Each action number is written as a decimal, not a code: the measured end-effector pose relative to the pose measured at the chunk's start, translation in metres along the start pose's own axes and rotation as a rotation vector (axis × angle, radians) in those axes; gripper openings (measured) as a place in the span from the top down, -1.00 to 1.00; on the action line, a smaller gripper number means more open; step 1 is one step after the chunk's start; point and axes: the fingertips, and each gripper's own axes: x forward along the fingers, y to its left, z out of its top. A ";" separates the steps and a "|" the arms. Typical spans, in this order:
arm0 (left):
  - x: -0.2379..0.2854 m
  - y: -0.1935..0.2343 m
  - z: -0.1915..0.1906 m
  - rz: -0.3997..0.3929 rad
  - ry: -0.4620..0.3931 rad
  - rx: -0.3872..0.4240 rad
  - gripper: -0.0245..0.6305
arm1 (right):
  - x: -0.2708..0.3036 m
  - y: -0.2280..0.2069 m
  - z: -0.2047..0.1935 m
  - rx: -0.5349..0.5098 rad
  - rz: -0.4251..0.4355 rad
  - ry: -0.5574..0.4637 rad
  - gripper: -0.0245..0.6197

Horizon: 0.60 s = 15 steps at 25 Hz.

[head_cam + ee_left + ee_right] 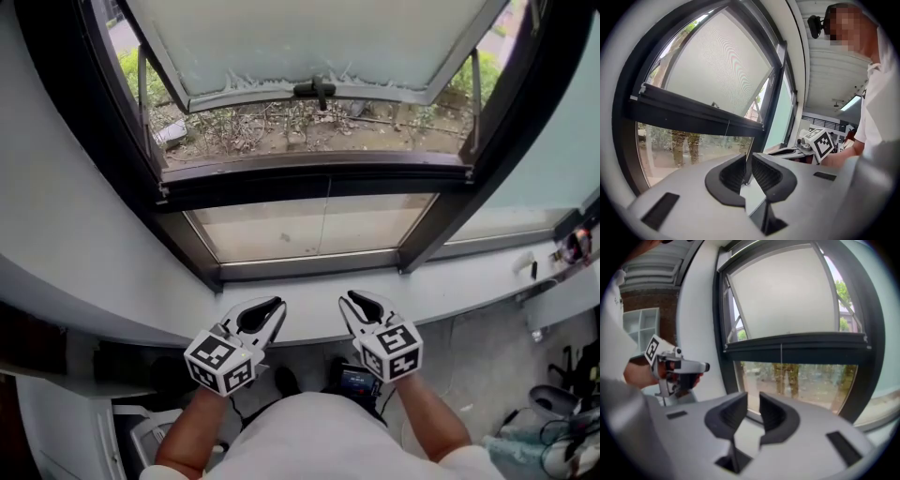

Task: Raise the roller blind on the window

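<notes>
A pale roller blind (787,296) (717,61) fills the upper window opening down to a dark crossbar (797,341) (693,110). A thin cord (781,355) (729,127) hangs from the bar's middle in front of the lower glass pane (309,225). Both grippers hover side by side just short of the white sill (450,281), pointing at the window. My left gripper (277,304) (749,158) has its jaws only a slit apart, with nothing between them. My right gripper (350,298) (753,397) shows a wider gap, also empty. Neither touches the cord or the blind.
The black window frame (178,234) slants down on both sides of the lower pane. A dark device (361,380) lies on the floor near my feet. Cables and gear (562,412) crowd the floor at the right. White shelves (640,324) stand behind the left gripper.
</notes>
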 end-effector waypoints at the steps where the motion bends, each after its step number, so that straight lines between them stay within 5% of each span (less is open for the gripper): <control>1: 0.004 0.001 0.003 0.003 -0.002 0.007 0.81 | 0.002 -0.005 0.003 -0.017 -0.002 0.000 0.71; 15: 0.054 0.014 0.032 0.069 -0.014 0.080 0.81 | 0.022 -0.058 0.038 -0.132 0.022 -0.004 0.71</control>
